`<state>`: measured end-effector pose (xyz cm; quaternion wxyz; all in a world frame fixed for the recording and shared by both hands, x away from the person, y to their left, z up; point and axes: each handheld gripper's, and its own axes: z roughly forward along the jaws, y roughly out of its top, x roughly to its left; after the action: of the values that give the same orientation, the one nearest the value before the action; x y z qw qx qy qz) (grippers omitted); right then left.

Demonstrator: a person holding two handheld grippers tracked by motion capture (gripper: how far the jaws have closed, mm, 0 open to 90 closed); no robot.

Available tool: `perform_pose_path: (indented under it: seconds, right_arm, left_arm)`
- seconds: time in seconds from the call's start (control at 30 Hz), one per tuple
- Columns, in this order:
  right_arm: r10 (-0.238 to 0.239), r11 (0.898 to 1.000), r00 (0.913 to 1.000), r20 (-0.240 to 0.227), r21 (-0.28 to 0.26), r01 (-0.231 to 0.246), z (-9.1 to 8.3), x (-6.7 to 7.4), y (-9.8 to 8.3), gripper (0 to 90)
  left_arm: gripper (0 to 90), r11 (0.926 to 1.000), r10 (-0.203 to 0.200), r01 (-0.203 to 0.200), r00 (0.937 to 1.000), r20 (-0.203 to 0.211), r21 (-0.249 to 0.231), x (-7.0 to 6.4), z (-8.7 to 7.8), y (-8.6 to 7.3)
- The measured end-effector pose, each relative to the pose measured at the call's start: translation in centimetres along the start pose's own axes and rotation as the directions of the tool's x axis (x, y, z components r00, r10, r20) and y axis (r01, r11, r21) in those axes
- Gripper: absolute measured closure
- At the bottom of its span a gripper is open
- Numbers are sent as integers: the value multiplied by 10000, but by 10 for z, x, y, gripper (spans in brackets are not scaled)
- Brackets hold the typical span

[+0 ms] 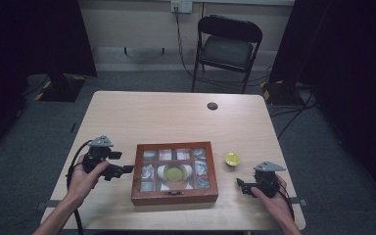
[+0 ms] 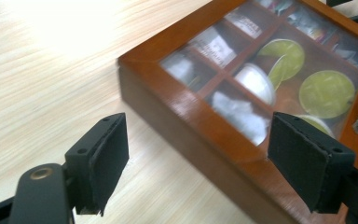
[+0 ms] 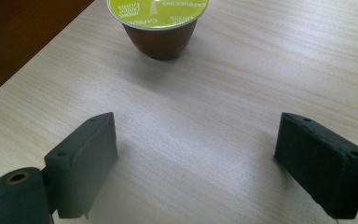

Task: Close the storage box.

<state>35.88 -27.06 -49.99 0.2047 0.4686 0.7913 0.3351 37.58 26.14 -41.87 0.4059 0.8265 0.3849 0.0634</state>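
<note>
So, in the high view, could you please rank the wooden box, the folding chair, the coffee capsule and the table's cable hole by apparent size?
1. Folding chair, though it stands farther off
2. Wooden box, a close second
3. Coffee capsule
4. Cable hole, about alike with the capsule

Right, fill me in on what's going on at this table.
A person sits at the table with a gripper in each hand, both open and holding nothing. The left gripper sits at the left side of a closed wooden box with a glass lid, which shows capsules and packets inside. The right gripper rests on the table to the box's right, pointed towards a lone coffee capsule with a yellow-green lid that stands outside the box.
</note>
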Motion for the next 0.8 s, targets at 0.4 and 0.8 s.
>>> perform_pose_path:
  seconds: [0.4, 0.8]
  right_arm:
    - [435, 9991, 9978, 501, -2, -435, -1, -6, -1, 120]
    - [574, 9983, 9960, 687, -28, -574, -2, -9, -2, 120]
  left_arm:
    - [192, 9928, -935, 1093, 9624, -2549, 487, 32, -6, -43]
    - [169, 9907, -1128, 1335, 9106, -3977, 248, 50, 19, -77]
